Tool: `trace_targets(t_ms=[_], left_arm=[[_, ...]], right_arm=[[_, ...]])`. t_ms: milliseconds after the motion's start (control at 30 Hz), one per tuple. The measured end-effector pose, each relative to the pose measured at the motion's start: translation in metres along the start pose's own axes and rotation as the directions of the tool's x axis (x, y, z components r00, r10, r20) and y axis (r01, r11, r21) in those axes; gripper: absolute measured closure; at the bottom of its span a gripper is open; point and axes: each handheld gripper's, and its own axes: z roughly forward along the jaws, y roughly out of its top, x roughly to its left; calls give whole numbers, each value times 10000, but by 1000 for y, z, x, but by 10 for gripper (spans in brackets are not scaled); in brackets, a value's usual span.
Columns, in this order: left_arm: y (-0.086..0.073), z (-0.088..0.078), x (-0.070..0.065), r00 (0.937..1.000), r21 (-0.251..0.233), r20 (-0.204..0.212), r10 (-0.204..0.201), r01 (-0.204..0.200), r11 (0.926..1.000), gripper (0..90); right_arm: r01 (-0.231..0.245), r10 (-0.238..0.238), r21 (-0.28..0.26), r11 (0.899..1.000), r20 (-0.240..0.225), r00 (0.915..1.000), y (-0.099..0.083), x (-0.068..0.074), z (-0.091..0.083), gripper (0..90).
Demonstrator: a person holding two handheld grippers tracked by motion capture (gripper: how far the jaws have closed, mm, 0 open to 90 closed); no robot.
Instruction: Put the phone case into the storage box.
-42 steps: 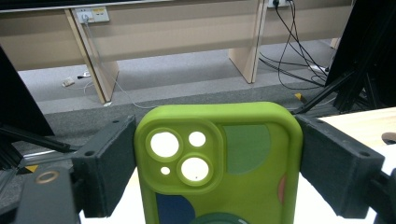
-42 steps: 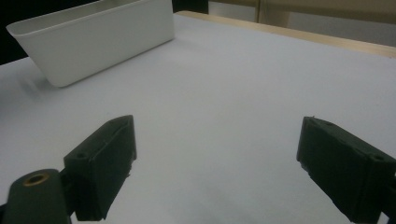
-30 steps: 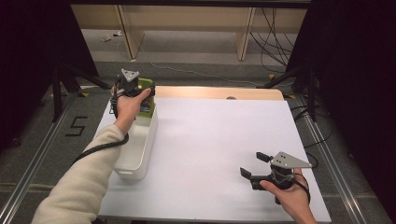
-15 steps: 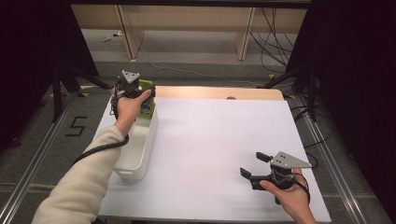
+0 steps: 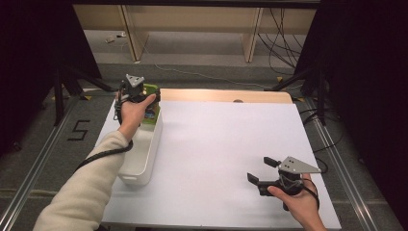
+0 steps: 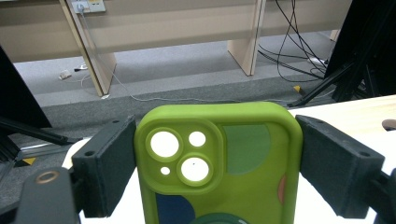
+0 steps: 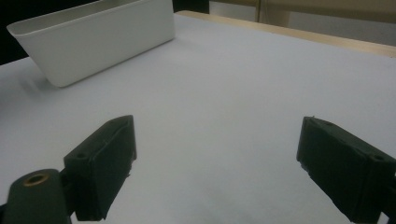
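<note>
I hold my left claw (image 5: 144, 96) at the far end of the white bin (image 5: 139, 159), the long plastic tub that stands along the left edge of the white surface (image 5: 226, 144). The claw is clamped on a green phone case (image 6: 219, 163), one black pad pressing each long side. In the left gripper view the case stands upright between the pads with its back toward the camera: a raised camera block with round cut-outs at the upper left, and dark green, blue and orange patches across the rest. From the high view the case (image 5: 152, 108) sits at the bin's far end, over its rim; I cannot tell whether it touches the bin.

My right claw (image 5: 260, 173) rests low over the surface, well apart from the bin, toward the near right corner. Its jaws stand wide with nothing between them, just bare white surface. In the right gripper view the bin (image 7: 93, 39) lies farther off at the upper left.
</note>
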Motion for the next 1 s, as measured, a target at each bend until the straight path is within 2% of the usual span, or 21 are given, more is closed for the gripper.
trace_targets(t_ms=[1000], left_arm=[[-11, 2, 1, 9999, 214, 54, -94, 93, 9997, 158]], right_arm=[[6, -6, 14, 10000, 10, 10000, 0, 0, 0, 130]])
